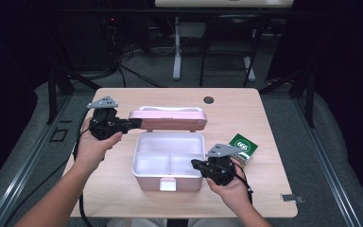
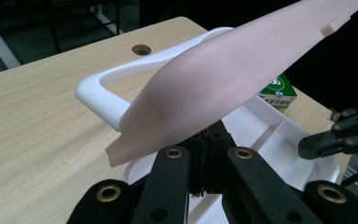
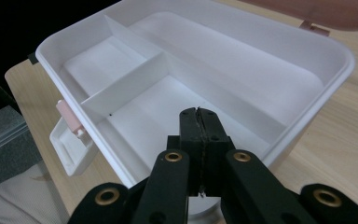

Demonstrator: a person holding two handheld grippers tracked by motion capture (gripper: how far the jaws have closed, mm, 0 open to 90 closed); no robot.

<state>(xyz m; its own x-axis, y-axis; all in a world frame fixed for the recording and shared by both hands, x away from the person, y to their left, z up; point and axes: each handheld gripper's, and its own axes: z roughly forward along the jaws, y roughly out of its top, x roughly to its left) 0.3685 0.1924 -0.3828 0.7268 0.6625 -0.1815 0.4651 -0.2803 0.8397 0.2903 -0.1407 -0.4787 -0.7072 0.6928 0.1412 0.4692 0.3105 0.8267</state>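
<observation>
On the wooden surface [image 1: 123,189], mid-table: pink lunch box [image 1: 168,161] open, white inside with dividers, latch tab facing the person. Lid [image 1: 168,119] raised, tilted back on the far edge. Left gripper [image 1: 134,124] at the lid's left end, jaws pinching the lid edge; in the left gripper view the pink lid [image 2: 223,79] runs right into the closed jaws. Right gripper [image 1: 194,163] at the box's right rim, near corner; jaws pressed together, holding nothing, tips just over the rim above the white compartments [image 3: 168,98]. Green carton [image 1: 243,147] just right of the box, behind the right gripper.
</observation>
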